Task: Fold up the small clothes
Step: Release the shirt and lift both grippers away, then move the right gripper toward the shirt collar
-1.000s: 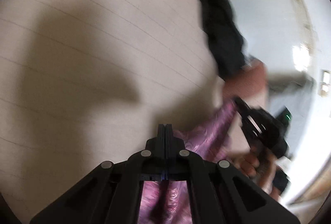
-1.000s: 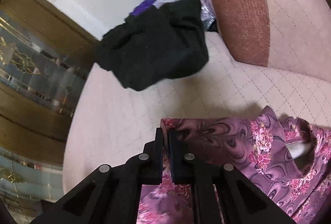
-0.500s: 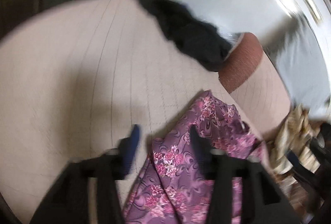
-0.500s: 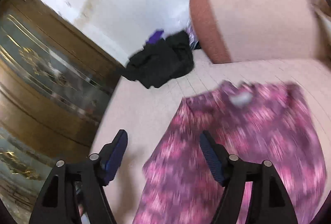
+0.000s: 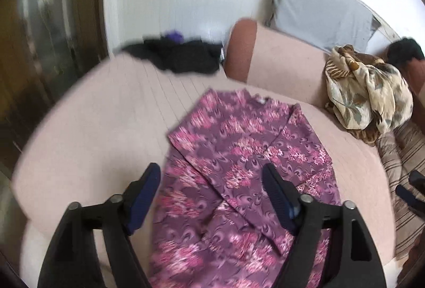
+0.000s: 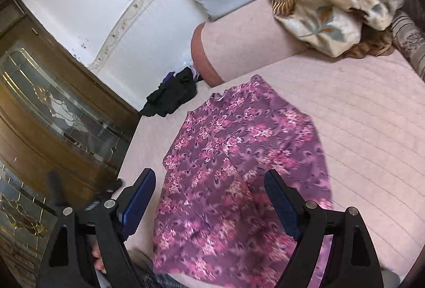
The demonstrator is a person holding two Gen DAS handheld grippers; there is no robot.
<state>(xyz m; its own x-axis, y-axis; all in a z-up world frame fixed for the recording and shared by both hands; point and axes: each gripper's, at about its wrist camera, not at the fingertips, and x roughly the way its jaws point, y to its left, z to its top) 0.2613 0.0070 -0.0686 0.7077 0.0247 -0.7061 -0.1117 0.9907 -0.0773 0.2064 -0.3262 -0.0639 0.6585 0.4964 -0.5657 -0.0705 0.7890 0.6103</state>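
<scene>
Now purple garment point(image 5: 239, 171) flat — bare sofa seat point(image 6: 372, 133) rightward.

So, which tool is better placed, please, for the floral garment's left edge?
Left, probably: both tools have just been opening, empty; the left tool hangs over that edge of the floral garment, the right tool sits off its right side.

Both claws, left point(image 5: 211, 188) and right point(image 6: 209, 193), have just been opening, releasing the purple floral garment point(image 6: 239, 155), which now lies flat on the sofa.
</scene>
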